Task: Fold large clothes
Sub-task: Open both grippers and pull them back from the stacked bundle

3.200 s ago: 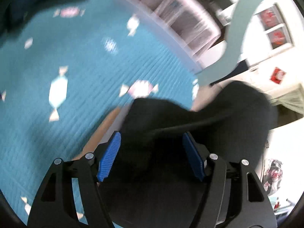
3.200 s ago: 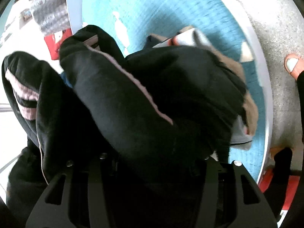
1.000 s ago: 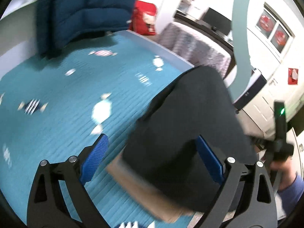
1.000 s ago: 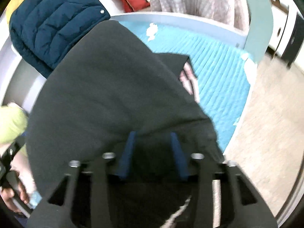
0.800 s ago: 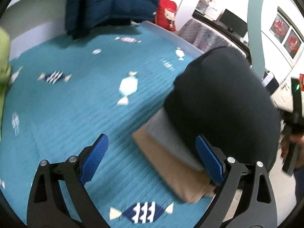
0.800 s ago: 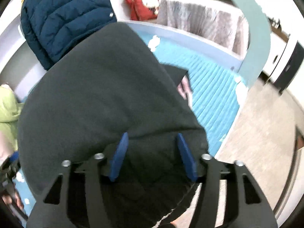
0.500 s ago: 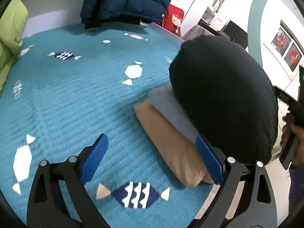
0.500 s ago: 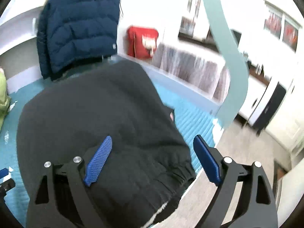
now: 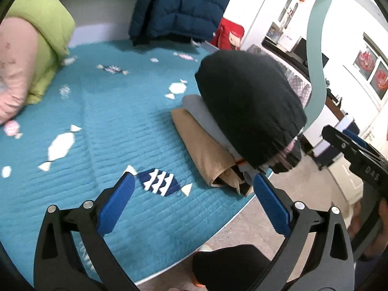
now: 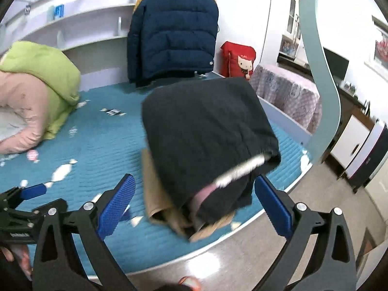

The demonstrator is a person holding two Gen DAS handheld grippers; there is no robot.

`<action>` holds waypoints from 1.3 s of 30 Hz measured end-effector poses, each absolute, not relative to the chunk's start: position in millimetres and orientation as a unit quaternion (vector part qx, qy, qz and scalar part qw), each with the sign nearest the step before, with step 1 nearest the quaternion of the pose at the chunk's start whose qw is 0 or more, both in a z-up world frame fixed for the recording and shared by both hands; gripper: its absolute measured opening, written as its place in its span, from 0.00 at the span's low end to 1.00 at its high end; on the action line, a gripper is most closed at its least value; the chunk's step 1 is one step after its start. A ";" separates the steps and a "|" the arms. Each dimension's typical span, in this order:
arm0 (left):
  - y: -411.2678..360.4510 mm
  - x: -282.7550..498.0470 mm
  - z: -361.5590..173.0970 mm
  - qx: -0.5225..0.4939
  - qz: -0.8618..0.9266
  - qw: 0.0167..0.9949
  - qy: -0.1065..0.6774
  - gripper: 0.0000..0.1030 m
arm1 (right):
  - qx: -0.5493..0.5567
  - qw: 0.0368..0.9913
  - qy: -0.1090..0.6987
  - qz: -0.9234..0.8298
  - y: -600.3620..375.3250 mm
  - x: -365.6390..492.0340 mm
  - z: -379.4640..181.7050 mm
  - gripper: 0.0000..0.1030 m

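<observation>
Both tools hang empty, left tool point(image 9: 191, 196) and right tool point(image 10: 192, 197) spread wide, clear of the black garment point(image 10: 206, 131) folded atop the tan and grey stack point(image 9: 206, 145) at the bed point(image 9: 116, 111) edge. That fold looks done; you'd next need another unfolded garment.

We see only slivers of the grey garment point(image 9: 206, 118) and tan garment point(image 9: 201, 145) under the black garment point(image 9: 249, 106); how they are folded stays hidden. The pink quilt point(image 10: 19, 111) is cut by the frame edge. Small prints on the teal bedspread point(image 10: 97, 145) are smeared by blur.
</observation>
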State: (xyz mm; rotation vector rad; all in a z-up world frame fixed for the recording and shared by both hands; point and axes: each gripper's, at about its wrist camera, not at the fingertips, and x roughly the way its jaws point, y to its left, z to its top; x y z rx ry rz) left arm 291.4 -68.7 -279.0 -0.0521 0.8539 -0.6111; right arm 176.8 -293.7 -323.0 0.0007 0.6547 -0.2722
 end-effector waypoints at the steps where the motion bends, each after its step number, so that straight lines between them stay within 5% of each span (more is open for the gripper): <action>1: -64.5 278.2 -271.1 -0.026 -0.282 0.872 0.399 0.95 | 0.007 0.938 0.322 -0.127 -289.5 168.2 -319.4 0.92; 18: -21.9 106.9 -183.9 -0.001 -0.176 0.944 0.280 0.95 | -0.004 0.962 0.263 -0.077 -210.4 22.4 -271.2 0.93; 39: 45.5 24.3 -125.5 -0.012 -0.094 0.976 0.194 0.95 | -0.022 0.981 0.192 -0.008 -155.2 -37.0 -230.4 0.93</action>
